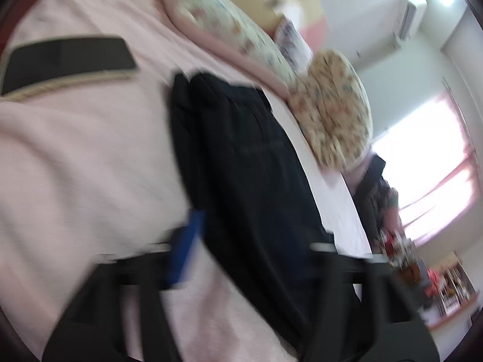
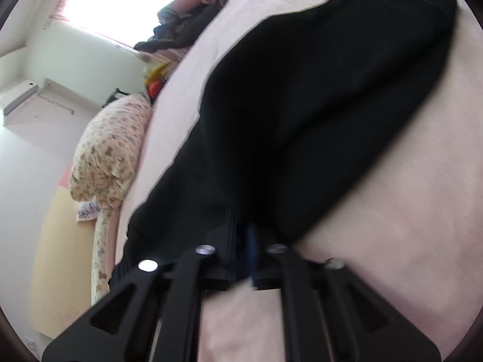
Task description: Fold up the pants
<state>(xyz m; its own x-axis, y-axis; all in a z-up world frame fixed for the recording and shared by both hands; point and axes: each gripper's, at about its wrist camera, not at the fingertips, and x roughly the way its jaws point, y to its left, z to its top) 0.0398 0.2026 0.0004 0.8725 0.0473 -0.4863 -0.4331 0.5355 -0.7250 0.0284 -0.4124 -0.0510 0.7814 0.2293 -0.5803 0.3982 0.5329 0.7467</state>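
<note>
Black pants (image 1: 241, 157) lie stretched on a pink bedspread (image 1: 75, 166); the left wrist view is blurred by motion. My left gripper (image 1: 250, 241) is open, its blue-padded left finger (image 1: 187, 247) beside the cloth's edge and the right finger over the pants' other side. In the right wrist view the pants (image 2: 317, 105) run away from me across the bed (image 2: 392, 226). My right gripper (image 2: 243, 241) is shut on the pants' near edge, the cloth bunched between its jaws.
Floral pillows (image 1: 332, 114) and a floral quilt (image 1: 226, 24) lie along the bed's far side. A black strip with beige trim (image 1: 66, 60) lies on the bedspread. A bright window (image 1: 422, 163), an air conditioner (image 1: 407, 18) and cluttered shelves (image 1: 446, 286) are beyond.
</note>
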